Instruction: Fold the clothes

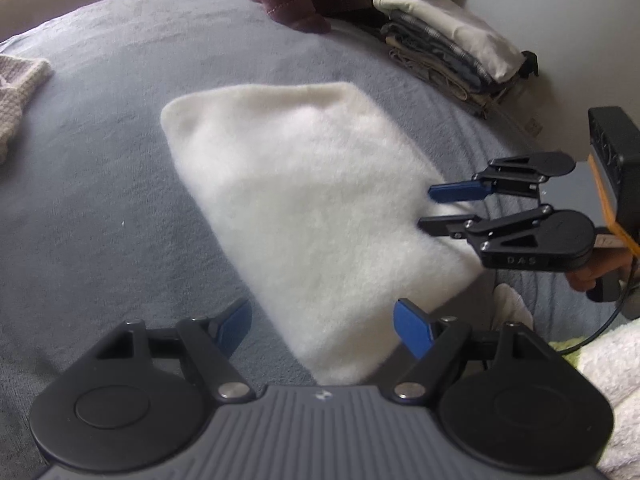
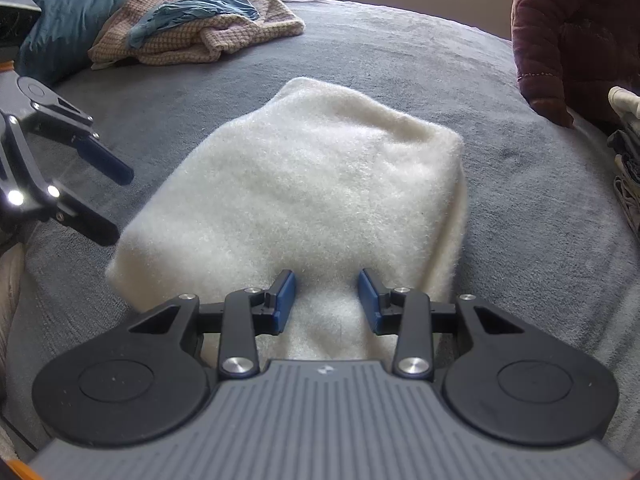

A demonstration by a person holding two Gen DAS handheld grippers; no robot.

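Note:
A white fleece garment (image 1: 312,200), folded into a thick rectangle, lies on the grey bed cover (image 1: 100,168). My left gripper (image 1: 324,326) is open wide over the garment's near corner, one blue pad on each side, touching nothing. My right gripper (image 1: 428,208) reaches in from the right at the fleece's edge. In the right wrist view its jaws (image 2: 327,300) stand partly apart with the near end of the fleece (image 2: 312,184) lying loose between the pads. The left gripper (image 2: 114,204) shows at the left there, beside the garment.
A stack of folded clothes (image 1: 448,44) sits at the bed's far right edge. A maroon quilted jacket (image 2: 576,40) lies behind it. A heap of knitwear and a blue garment (image 2: 200,28) rests against a blue pillow (image 2: 60,20). A beige knit (image 1: 16,88) lies far left.

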